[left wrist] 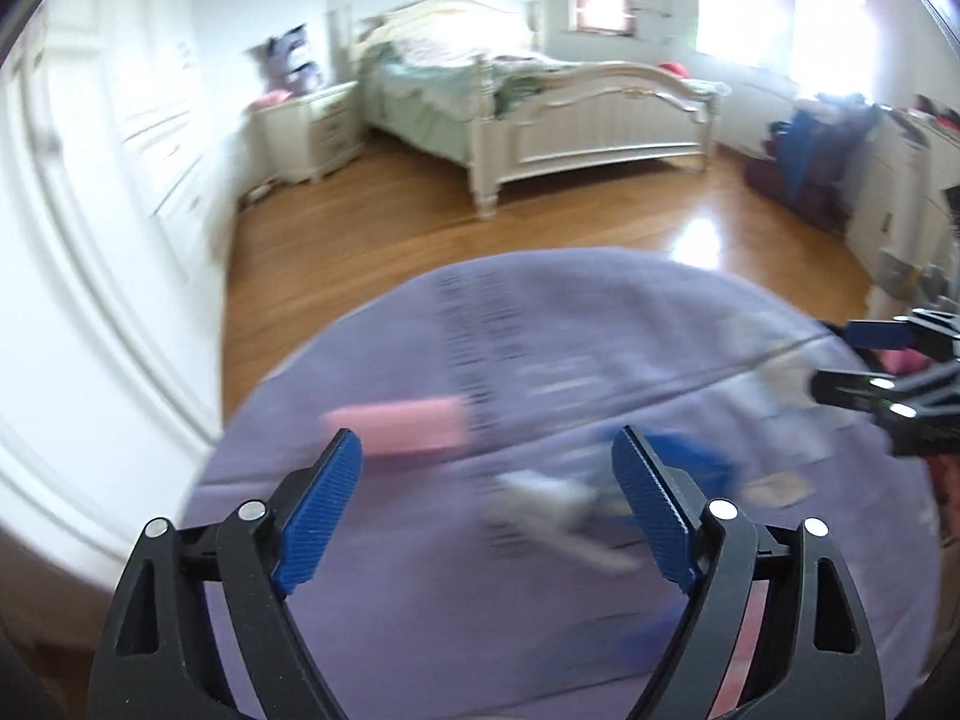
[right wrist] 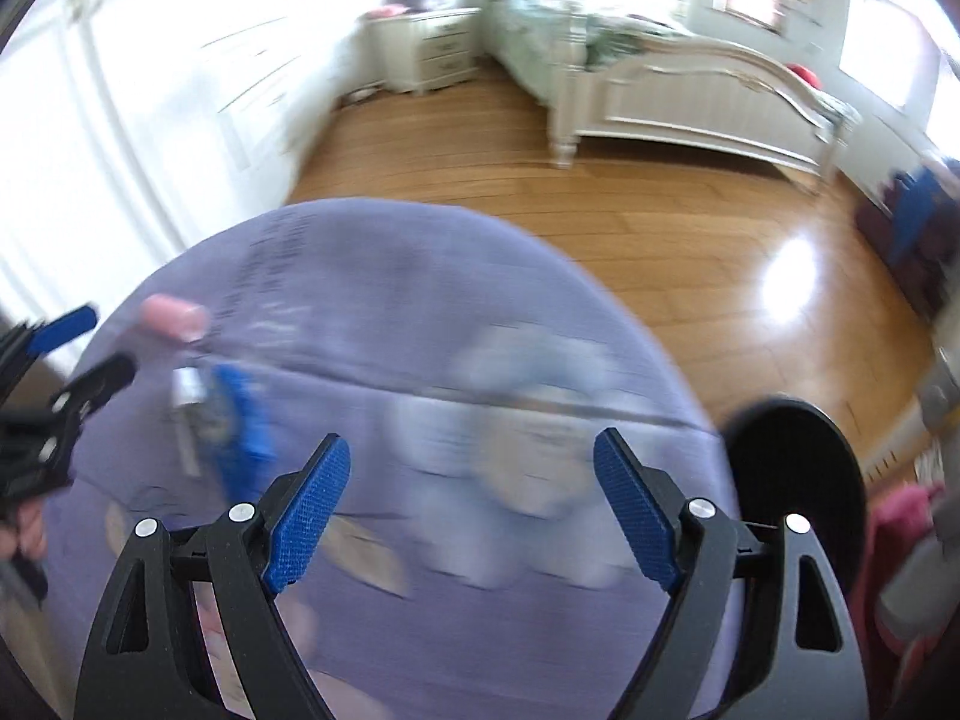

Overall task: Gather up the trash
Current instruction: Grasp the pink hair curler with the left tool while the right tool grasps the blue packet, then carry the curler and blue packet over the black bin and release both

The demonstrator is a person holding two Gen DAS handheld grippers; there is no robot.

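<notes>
Purple cloth covers the round worktop (left wrist: pixel 540 630), trash scattered on it, all blurred. Left gripper (left wrist: pixel 486 510): jaws wide apart, nothing between the pads. Right gripper (right wrist: pixel 471 510): likewise spread, empty, over pale crumpled wrappers (right wrist: pixel 528 480).

Count, as far as blur allows: one pink piece (left wrist: pixel 414 426) toward the far left side; one blue item (right wrist: pixel 240 426) beside a small grey scrap (left wrist: pixel 558 510); one flat tan scrap (left wrist: pixel 780 489); the pale wrappers, number unclear. One black round object (right wrist: pixel 792 480) sits off the worktop's right edge, identity uncertain.

Risks: a hurried close could pinch the cloth with the trash and drag it. Light wrappers may slip from the pads or be nudged over the edge onto the wooden floor (left wrist: pixel 600 228).
</notes>
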